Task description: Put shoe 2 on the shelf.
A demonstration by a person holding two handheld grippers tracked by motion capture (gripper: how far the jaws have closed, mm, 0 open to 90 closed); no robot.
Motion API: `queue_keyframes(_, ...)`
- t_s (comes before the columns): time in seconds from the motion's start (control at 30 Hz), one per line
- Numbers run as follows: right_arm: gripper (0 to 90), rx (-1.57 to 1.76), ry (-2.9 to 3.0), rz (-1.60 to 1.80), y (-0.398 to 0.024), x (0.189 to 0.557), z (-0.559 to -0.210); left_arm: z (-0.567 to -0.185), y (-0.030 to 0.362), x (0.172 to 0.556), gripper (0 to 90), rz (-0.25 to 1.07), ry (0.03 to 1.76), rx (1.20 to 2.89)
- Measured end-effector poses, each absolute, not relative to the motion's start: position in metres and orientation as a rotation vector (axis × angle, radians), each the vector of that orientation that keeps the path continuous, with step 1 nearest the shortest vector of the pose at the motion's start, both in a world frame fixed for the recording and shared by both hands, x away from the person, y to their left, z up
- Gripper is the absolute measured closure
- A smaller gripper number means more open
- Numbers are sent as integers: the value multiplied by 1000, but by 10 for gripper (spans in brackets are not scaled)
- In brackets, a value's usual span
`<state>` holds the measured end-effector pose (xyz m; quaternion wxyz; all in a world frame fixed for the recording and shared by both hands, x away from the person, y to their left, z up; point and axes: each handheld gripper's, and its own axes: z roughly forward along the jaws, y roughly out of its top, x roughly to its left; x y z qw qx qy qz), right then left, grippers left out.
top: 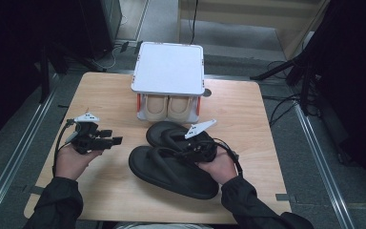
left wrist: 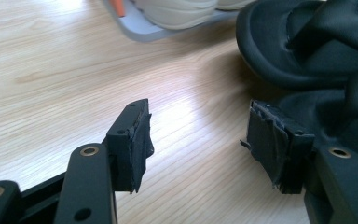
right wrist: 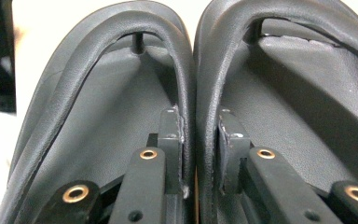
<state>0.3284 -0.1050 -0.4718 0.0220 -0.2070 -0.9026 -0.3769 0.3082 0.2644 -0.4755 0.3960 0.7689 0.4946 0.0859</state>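
Observation:
Two black thong sandals lie side by side at the middle of the wooden table [top: 248, 109], the near sandal [top: 171, 176] and the far sandal [top: 159, 132]. My right gripper [top: 187, 151] reaches over them from the right. In the right gripper view one jaw stands inside each sandal, and my right gripper [right wrist: 198, 119] is shut on the two neighbouring straps [right wrist: 190, 70], pinching them together. My left gripper [top: 115, 137] hovers left of the sandals. In the left gripper view the left gripper [left wrist: 198, 123] is open with only bare table between its pads, and a sandal's toe [left wrist: 279, 51] lies just beyond.
A white-topped low shoe rack [top: 169, 67] with orange legs stands at the table's back middle, with a beige pair of shoes [top: 169, 109] under it. Bare wood extends left and right of the sandals. Dark stands and cables surround the table.

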Motion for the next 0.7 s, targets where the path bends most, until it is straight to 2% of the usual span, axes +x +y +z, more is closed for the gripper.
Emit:
queue_keyframes(0.27, 765, -470, -2764, -1171, -95, 347, -467, -477, 271, 306, 390, 218, 1268, 1940)
queue_keyframes(0.7, 763, -379, -2758, -1170, -84, 364, -427, -480, 280, 295, 387, 221, 1305, 1933)
